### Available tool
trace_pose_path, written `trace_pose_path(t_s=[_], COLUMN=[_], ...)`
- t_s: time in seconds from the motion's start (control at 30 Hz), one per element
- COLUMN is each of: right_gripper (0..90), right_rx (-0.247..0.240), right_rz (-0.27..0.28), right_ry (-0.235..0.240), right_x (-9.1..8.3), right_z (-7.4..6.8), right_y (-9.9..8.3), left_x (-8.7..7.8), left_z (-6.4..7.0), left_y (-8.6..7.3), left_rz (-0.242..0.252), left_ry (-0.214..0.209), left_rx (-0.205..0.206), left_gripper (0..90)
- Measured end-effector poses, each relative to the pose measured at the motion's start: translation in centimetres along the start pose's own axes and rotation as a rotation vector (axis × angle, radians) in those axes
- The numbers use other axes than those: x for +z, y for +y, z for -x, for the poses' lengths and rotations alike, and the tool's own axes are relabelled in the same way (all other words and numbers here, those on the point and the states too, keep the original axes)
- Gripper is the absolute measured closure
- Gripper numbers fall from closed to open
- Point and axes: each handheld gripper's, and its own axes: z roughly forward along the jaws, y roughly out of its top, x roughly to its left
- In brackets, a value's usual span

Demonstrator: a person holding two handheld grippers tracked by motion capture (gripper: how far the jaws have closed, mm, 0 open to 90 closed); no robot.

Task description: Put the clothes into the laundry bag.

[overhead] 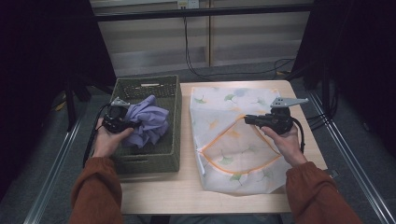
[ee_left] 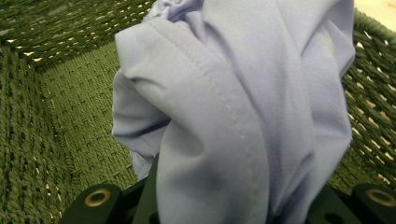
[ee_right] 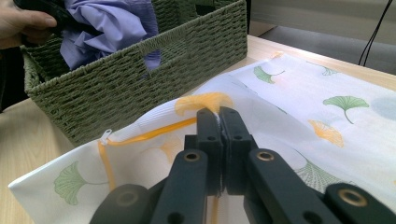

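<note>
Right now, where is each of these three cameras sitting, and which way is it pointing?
High view: above the person's side, facing forward and down on the table; both forearms, left gripper and right gripper show.
Left gripper view: rides the left gripper, facing lilac cloth inside the green basket.
Right gripper view: rides the right gripper, pinching the mesh bag; the other hand shows.
All three share cloth and basket.

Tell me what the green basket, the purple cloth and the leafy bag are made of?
The basket looks like woven cord or rush, matte: its plaited strands show. The purple cloth seems a smooth, thin knit fabric with a stitched seam. The bag looks like fine, see-through mesh with an orange zipper edge.
</note>
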Motion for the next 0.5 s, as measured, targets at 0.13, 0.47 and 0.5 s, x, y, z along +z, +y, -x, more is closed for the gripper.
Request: trace_pose_path(t_s=[0.13,0.47,0.5], right_gripper=[88.7,88.7,88.7], right_rx=[-0.006,-0.006,-0.006], right_rz=[0.003,0.001,0.001], right_ry=[-0.006,-0.003,-0.003], right_x=[-0.1,-0.2,-0.2], right_z=[0.0,0.0,0.0], right_y=[0.1,0.0,0.0], left_x=[-0.1,-1.7,-1.7], left_z=[-0.1,-1.0,-1.0], left_y=[-0.2,-0.4,-0.4], left_rz=[0.033,0.158,0.158], left_ry=[0.003,0.014,0.014], left_rx=[-0.019,-0.089,-0.089], left_gripper=[75.5,75.5,75.5])
